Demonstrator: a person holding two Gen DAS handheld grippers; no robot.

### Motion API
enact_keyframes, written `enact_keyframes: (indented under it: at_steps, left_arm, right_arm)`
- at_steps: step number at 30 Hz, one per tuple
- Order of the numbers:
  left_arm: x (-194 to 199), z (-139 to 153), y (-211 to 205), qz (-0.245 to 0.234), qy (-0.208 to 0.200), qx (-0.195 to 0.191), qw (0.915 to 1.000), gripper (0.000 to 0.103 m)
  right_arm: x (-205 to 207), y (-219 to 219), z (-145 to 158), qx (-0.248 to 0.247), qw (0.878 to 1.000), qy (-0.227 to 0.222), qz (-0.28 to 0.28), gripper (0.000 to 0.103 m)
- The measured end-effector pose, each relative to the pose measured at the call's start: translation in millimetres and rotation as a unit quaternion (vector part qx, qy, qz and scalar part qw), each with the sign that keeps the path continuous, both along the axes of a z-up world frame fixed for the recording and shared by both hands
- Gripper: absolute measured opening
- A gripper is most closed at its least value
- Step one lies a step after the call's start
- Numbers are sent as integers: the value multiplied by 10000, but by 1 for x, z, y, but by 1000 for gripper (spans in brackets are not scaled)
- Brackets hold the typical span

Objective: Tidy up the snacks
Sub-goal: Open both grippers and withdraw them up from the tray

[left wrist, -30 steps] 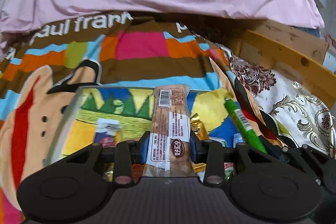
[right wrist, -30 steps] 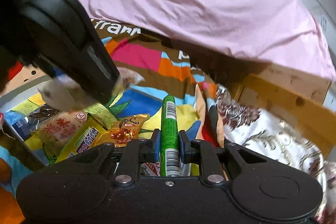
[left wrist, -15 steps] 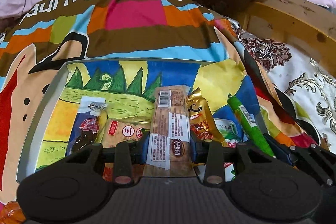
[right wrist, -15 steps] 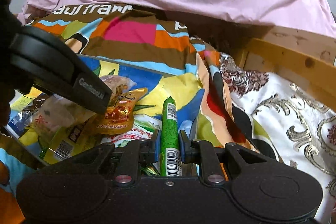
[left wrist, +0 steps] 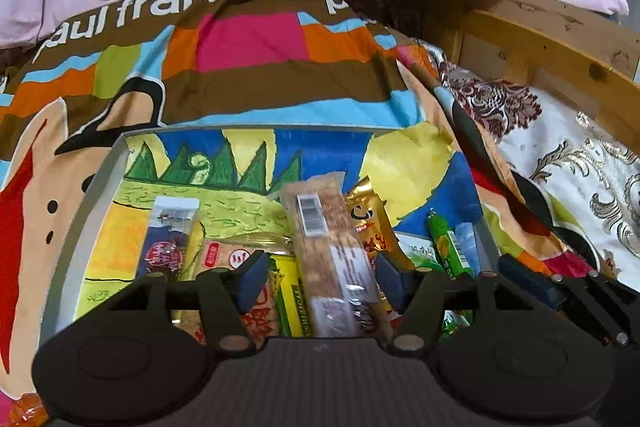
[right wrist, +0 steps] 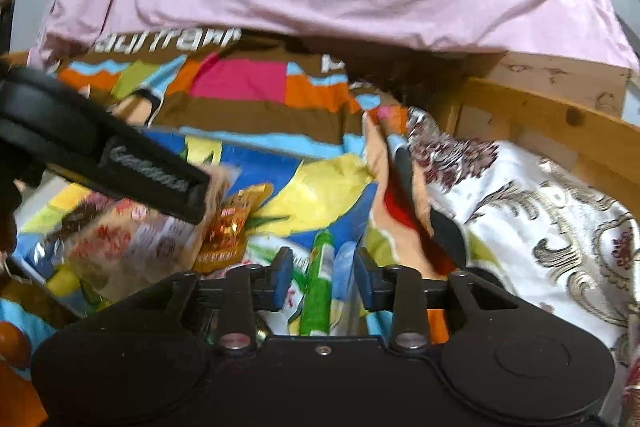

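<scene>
On the bed, over the striped "paul frank" blanket [left wrist: 256, 83], sits the shallow grey tray [left wrist: 80, 227] with its painted landscape lining, and all the snacks lie in its near half. Largest of them is the long brown snack bar [left wrist: 332, 255] in clear wrap, barcode up, lying lengthwise between the jaws of my left gripper [left wrist: 320, 277]; those jaws are opening and the pads stand clear of the wrapper on both sides, so I judge the bar released onto the pile. It looks light and fairly stiff, but the film is glossy and probably slippery; best taken across its narrow width near the middle, gently, since the filling may crumble. My right gripper [right wrist: 324, 277] is likewise opening, with the thin green stick pack [right wrist: 318, 287] between the pads yet untouched by them. That stick seems light, round and prone to roll; grip mid-length, square on. Beside the bar lie a gold foil sachet [left wrist: 366, 223], soft and crinkly, and a small red-labelled packet [left wrist: 166, 247], both better pinched at a sealed edge.
</scene>
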State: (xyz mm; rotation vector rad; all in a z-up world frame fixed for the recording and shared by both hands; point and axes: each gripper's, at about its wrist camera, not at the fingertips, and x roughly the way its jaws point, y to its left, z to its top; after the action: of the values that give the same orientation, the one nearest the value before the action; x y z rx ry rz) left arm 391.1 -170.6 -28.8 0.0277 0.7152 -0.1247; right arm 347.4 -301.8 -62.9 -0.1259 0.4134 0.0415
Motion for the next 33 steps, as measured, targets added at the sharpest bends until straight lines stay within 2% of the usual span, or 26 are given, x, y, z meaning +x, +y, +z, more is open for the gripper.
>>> enact_keyframes:
  at_steps: [4,6,15,20,24,29,33]
  left_arm:
    - [-15,13,11,157,-336,-62,9993,80]
    - [-27,21,19,252,-591,-104,9979,84]
    - [-95,51,64,683,-1414,-504,9863,102]
    - [-132,64,85,691,-1669,-564,9819,102]
    - [-162,72,104,805,-1820,-665,9777,102]
    - [-196,78,124,982,-2045,-510,9726,103]
    - [-219,78,142,1069,-2087,-431,9712,103]
  right_arm:
    - [-19,-11,19,233,9991,-356,-10,60]
    - [-32,-17,31,356,9979,-545,-31,72]
    - [-87,-28,76,697,9916,-1093,-22,95]
    - [-117,-20,87,732,9895,-1246,-18,102]
    - [-143,-9,97,742,9862,-1479,25,102]
    - [-175,6,102,747,9819,-1735,148,102]
    - [-199,26,100,571,9817,-1790,320,102]
